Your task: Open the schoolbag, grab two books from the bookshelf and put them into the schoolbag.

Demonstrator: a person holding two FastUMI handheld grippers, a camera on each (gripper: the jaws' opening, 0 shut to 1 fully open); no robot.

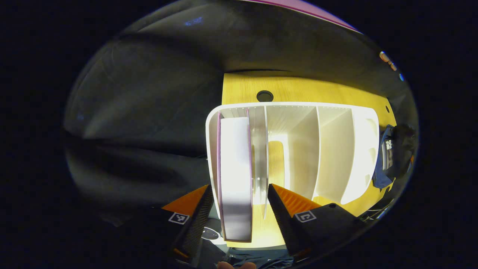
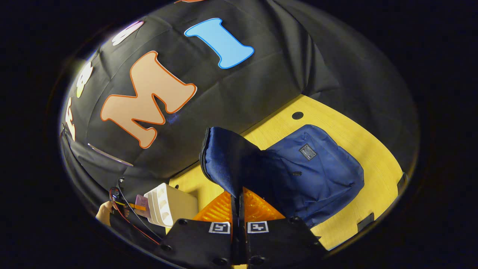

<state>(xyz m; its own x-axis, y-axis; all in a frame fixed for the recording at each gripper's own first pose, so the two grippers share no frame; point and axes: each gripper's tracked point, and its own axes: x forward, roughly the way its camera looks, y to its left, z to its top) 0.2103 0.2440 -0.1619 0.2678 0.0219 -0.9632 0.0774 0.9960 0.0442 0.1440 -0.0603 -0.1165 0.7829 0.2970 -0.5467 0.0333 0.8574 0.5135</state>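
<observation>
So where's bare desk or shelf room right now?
The bookshelf has open slots right of the book. Bare desk borders the schoolbag on its far and right sides. It's crowded where the right gripper pinches the schoolbag's flap, and where the left gripper straddles the book.

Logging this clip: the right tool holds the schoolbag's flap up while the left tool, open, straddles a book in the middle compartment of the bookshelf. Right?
Not quite. In the left gripper view the book stands in the end compartment of the bookshelf, not the middle. The rest holds: left tool open around it, right tool pinching the schoolbag's flap.
</observation>
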